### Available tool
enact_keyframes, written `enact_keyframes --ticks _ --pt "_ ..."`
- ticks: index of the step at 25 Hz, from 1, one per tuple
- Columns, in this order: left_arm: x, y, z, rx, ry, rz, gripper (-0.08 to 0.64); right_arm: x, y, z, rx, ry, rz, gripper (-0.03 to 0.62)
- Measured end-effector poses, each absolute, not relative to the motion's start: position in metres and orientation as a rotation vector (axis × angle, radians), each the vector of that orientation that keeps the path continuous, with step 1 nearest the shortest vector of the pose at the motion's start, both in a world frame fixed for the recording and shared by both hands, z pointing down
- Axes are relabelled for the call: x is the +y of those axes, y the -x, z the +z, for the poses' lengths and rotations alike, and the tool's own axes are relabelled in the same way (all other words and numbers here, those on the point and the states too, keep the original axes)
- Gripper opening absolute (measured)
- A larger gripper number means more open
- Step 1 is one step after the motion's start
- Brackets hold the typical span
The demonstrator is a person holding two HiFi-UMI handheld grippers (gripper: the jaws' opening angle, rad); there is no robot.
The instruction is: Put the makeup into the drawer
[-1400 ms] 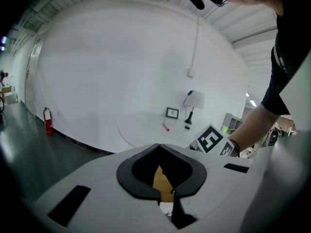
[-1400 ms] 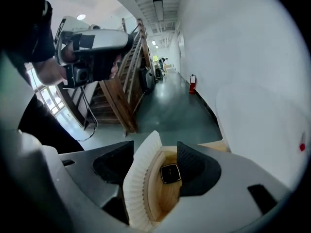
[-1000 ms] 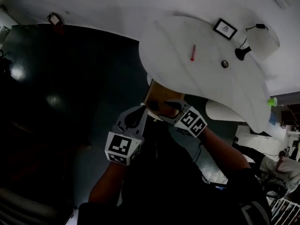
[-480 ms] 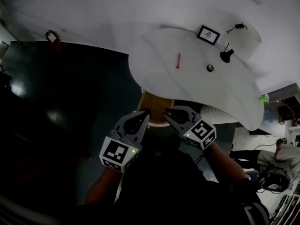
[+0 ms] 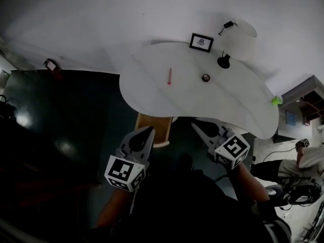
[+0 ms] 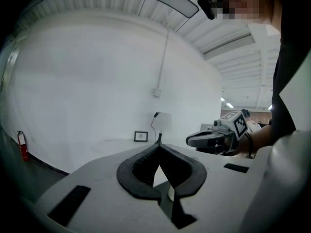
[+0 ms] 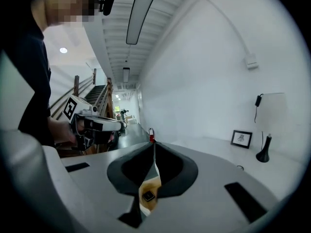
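Hovering empty, right gripper (image 5: 196, 125) just closed.

I see the wooden drawer (image 5: 152, 129) pulled open, a small dark square makeup piece (image 7: 148, 196) inside; a thin pink stick (image 5: 169, 76) lies flat on the white table (image 5: 228, 105).

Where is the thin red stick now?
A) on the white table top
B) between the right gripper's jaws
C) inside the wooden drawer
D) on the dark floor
A: the head view shows the red stick lying on the white table, left of the small round item.
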State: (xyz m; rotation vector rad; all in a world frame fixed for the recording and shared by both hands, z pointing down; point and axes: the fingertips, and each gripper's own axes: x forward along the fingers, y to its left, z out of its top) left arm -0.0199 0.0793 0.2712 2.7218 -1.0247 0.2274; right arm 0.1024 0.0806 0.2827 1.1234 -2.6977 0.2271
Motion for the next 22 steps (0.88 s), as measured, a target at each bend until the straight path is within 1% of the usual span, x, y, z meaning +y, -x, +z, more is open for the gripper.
enact_keyframes --ticks 7,12,17,22 --pt "0.091 -0.046 0.267 -1.076 -2.733 0.204 0.012 0.104 -0.184 0.282 -2.716 -1.179 0.233 0.017" --pt "0.095 -0.085 0.272 -1.079 -2.73 0.203 0.012 0.105 -0.228 0.288 -2.723 -1.229 0.27 0.017" --pt "0.089 -0.106 0.28 -1.042 -2.721 0.218 0.012 0.094 -0.241 0.3 -2.708 -1.224 0.345 0.018" --pt "0.061 -0.104 0.283 -0.998 -2.736 0.231 0.012 0.071 -0.235 0.3 -2.689 -1.262 0.381 0.018"
